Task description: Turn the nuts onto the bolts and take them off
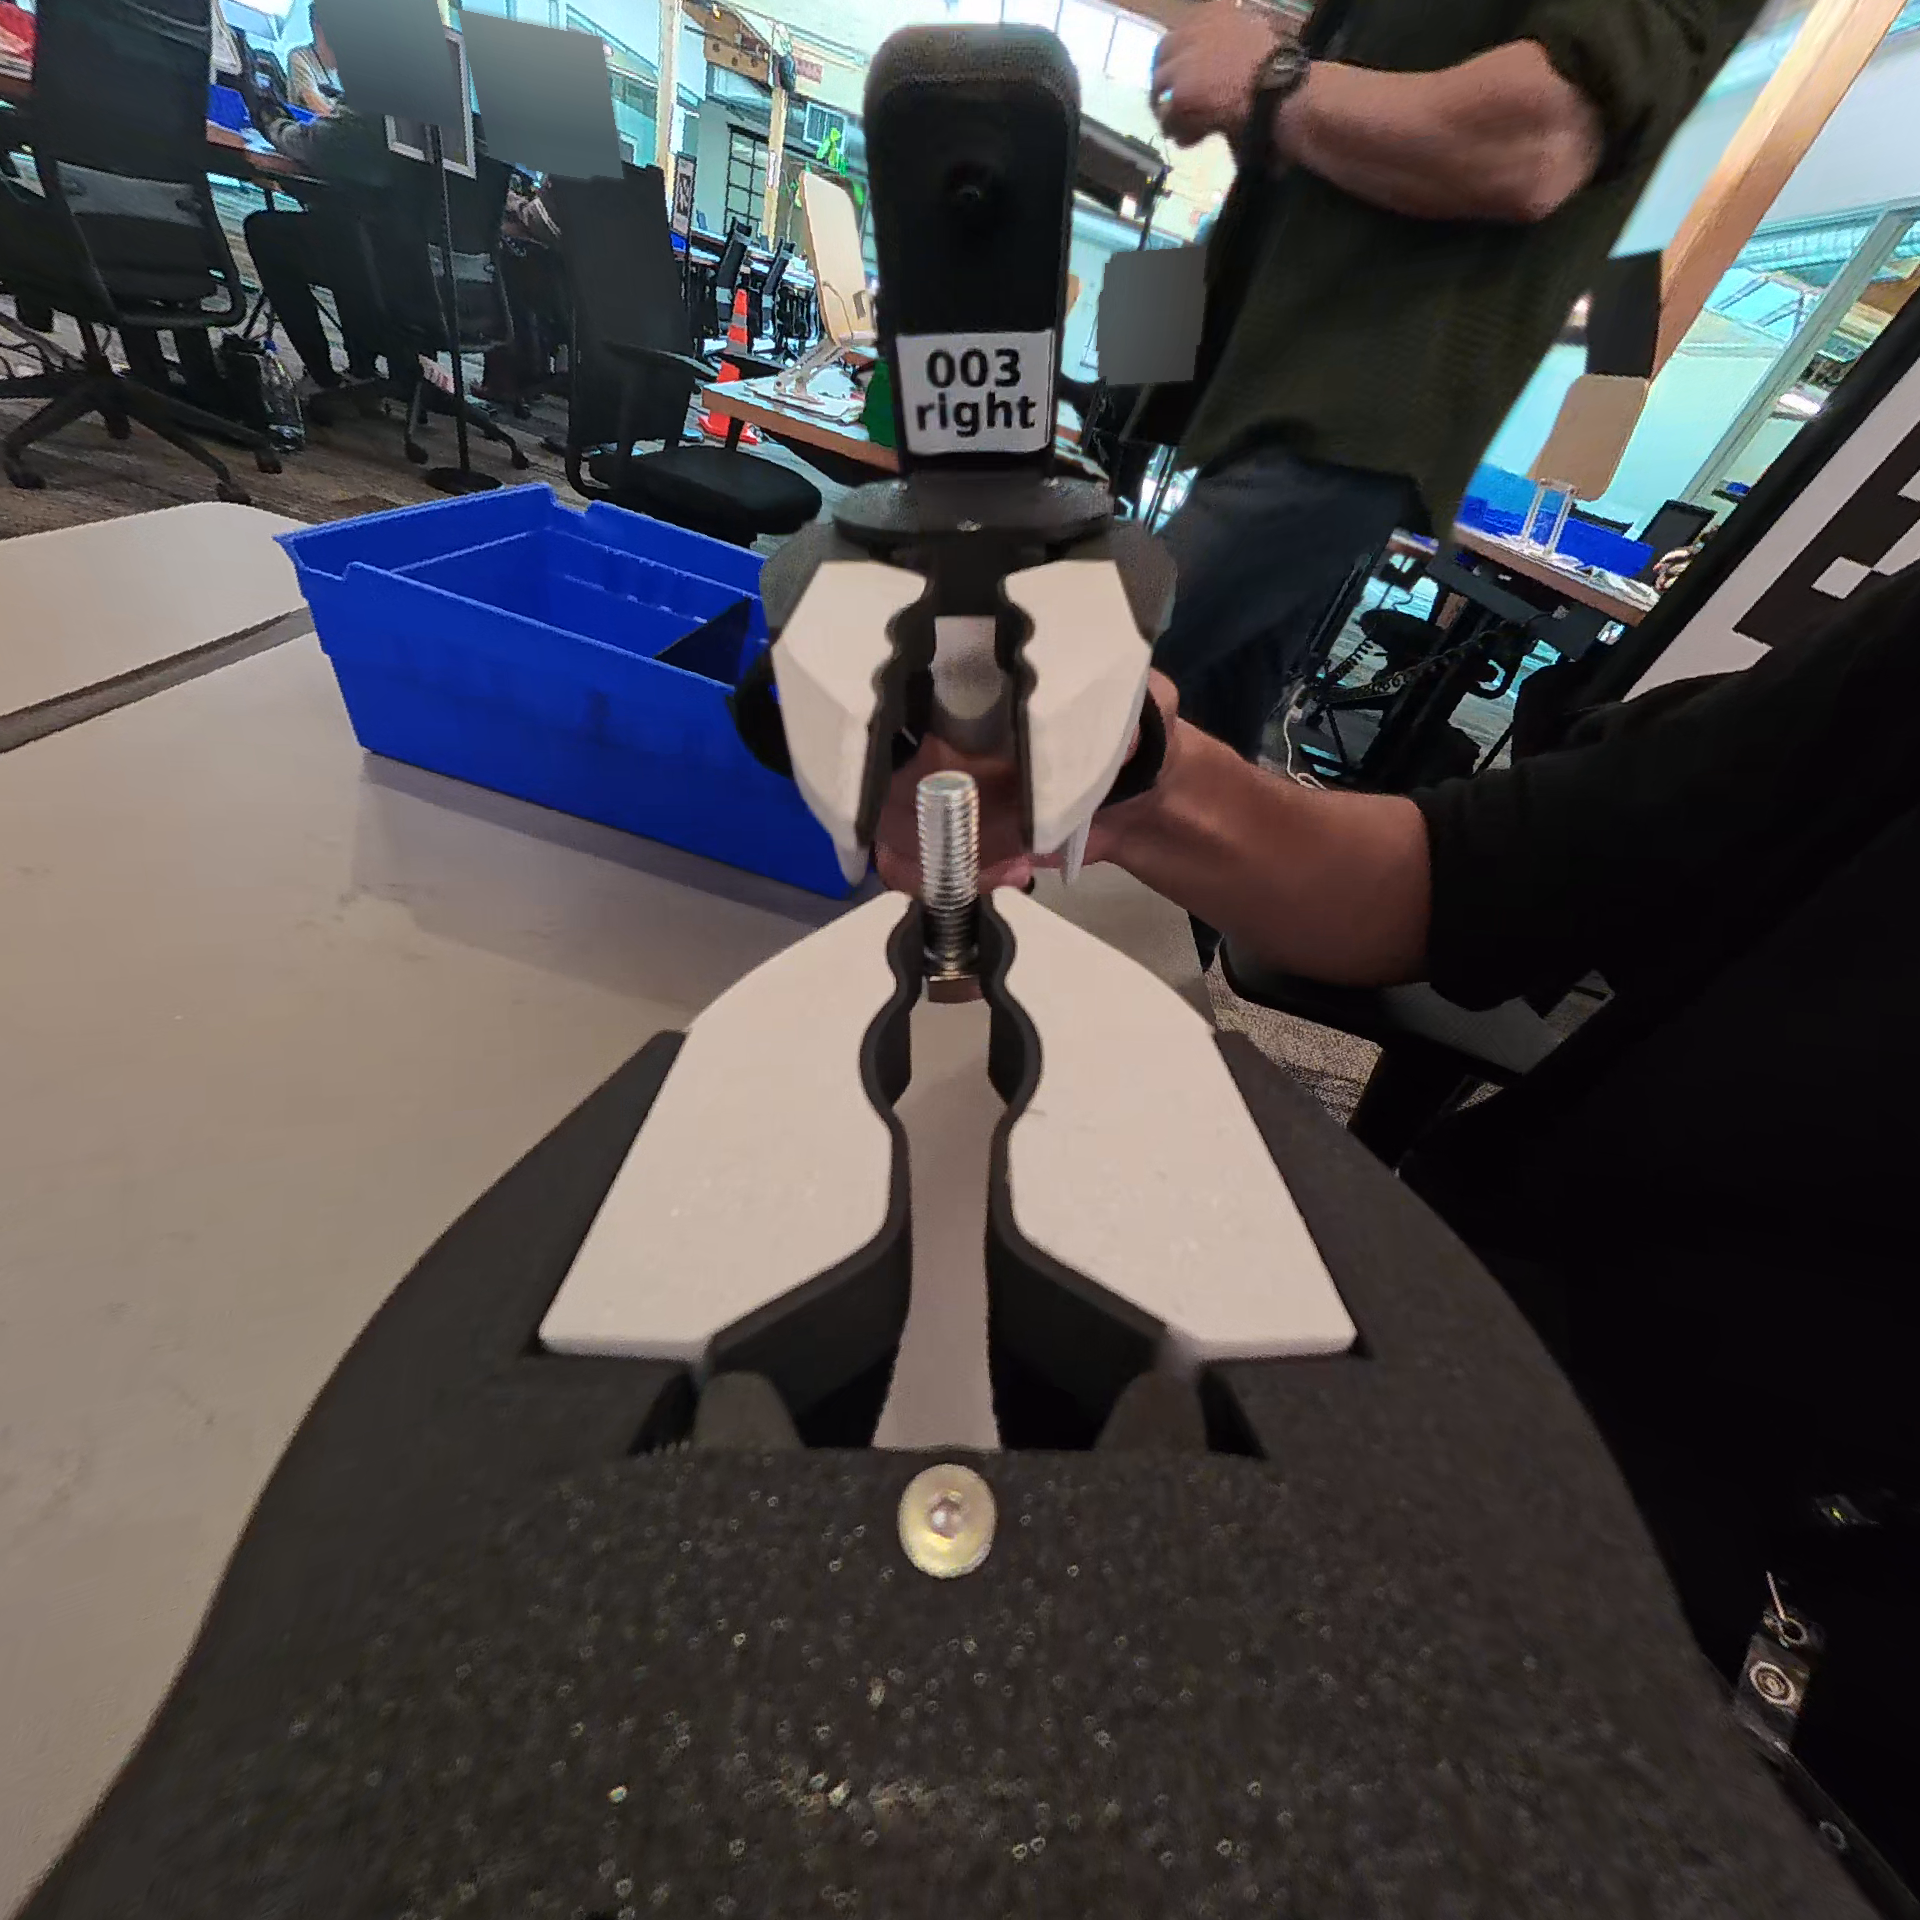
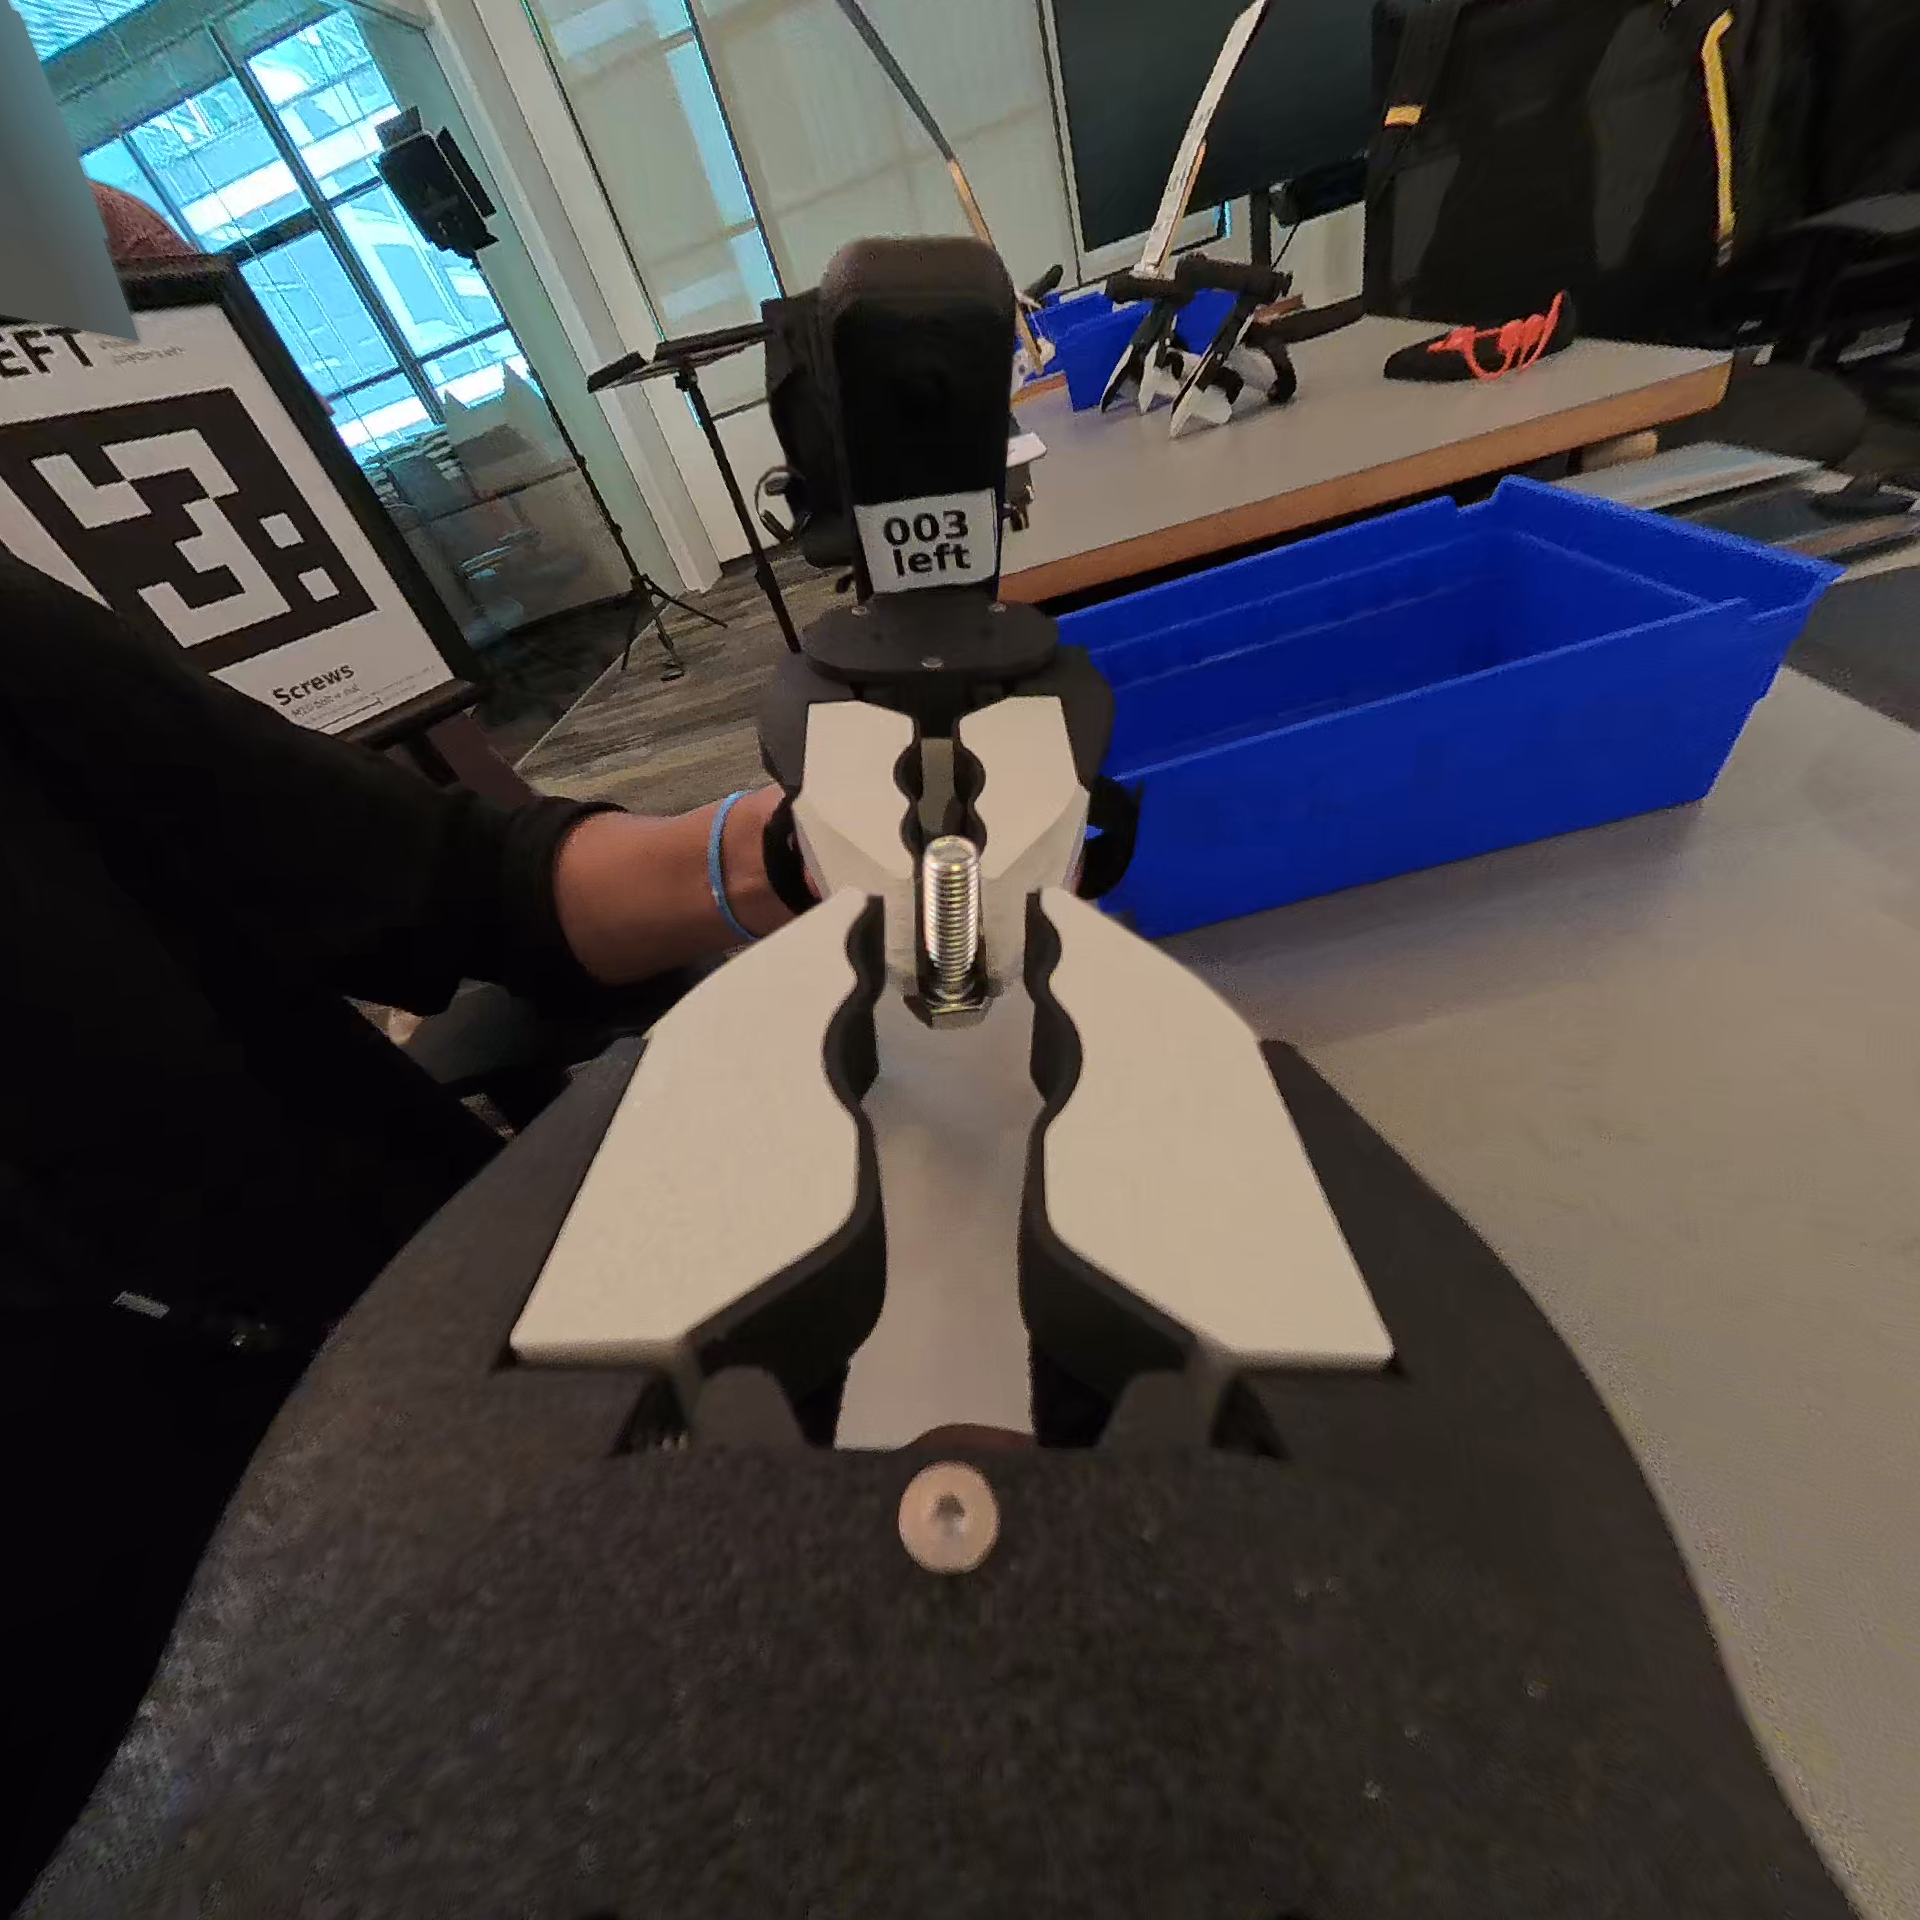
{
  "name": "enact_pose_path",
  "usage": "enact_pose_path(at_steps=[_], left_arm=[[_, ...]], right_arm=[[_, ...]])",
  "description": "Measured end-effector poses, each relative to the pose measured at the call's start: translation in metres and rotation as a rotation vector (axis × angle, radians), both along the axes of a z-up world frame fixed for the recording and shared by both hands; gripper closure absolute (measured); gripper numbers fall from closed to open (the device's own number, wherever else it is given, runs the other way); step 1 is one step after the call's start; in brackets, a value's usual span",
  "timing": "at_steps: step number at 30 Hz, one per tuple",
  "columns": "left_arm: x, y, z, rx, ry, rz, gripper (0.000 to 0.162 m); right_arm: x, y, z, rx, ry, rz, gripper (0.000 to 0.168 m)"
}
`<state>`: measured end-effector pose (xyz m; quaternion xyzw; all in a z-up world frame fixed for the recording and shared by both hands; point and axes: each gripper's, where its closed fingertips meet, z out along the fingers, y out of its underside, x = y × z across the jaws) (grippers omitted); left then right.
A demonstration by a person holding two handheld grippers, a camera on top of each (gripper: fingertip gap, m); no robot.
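Just bolt between facing claws

Both pictures are bright and evenly lit. Daylight is let in through the tall glass windows. Soft shadows are cast under the blue plastic bin. Edges are bent and stretched. The near black gripper bodies are blurred.

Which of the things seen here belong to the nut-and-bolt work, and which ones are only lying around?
In use: bolt, held upright in the shut left tongs; right tongs, open on either side of its thread.

Lying about: blue bin, spare grippers on the far table, orange cone, office chairs.
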<state>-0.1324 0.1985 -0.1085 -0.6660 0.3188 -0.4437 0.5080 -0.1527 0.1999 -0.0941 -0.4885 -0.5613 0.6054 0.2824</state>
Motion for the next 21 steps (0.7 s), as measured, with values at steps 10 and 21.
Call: enact_pose_path(at_steps=[10, 21], left_arm=[[0.005, 0.004, -0.008, -0.004, 0.043, 0.029, 0.152], [-0.021, 0.014, -0.013, -0.029, 0.053, 0.154, 0.115]], right_arm=[[0.000, 0.001, -0.004, -0.023, 0.003, -0.008, 0.159], [0.124, 0.200, 0.087, 0.325, -0.149, -0.655, 0.159]])
